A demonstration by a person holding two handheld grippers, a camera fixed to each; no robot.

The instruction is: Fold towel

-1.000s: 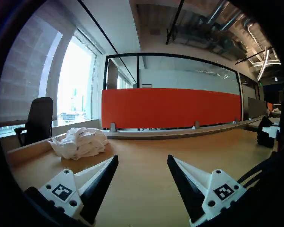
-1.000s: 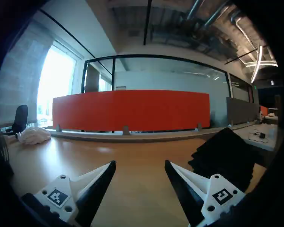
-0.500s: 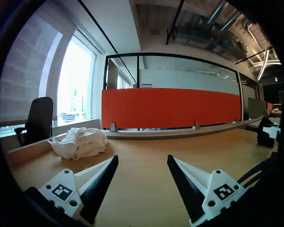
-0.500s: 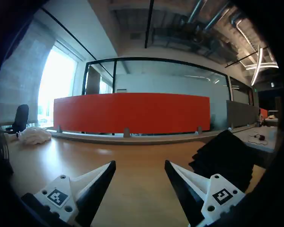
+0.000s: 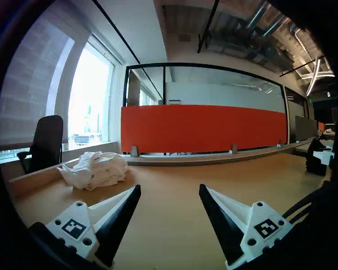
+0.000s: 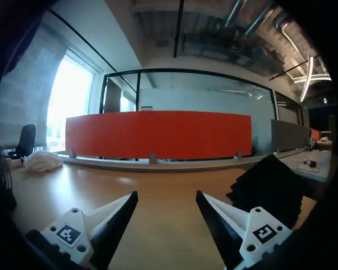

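Open office, long wooden desk (image 5: 169, 220), orange partition (image 5: 200, 128) along its far edge, window (image 5: 90, 103) and a black chair (image 5: 45, 144) off to the left.

left tongs (image 5: 169, 188): jaws spread wide, nothing between them, low over bare desk, pointing at the partition.
right tongs (image 6: 166, 194): same, jaws apart and empty, bare wood under them.

towel (image 5: 96, 169): white, crumpled in a loose heap on the desk. It lies ahead and to the left of the left tongs, near the window-side edge and just short of the partition rail. It touches neither tongs. In the right gripper view the towel (image 6: 43, 161) sits far off at the left margin, small, well apart.

Key relation: the towel is forward-left of both tongs, and the left one looks clearly nearer. My read is that the left hand reaches first, swinging left and forward. The right has to cross most of the desk to join.

Long axis: can't call one. It's a bunched lump, a bit wider than tall, with no edge or corner I can pick out. It likely needs pulling toward the middle and spreading flat before any fold.

black stack (image 6: 270, 186) sits close on the right of the right tongs, away from the reach path. Looks like folded cloth, can't confirm.

Progress: nothing folded yet, looks like approach stage
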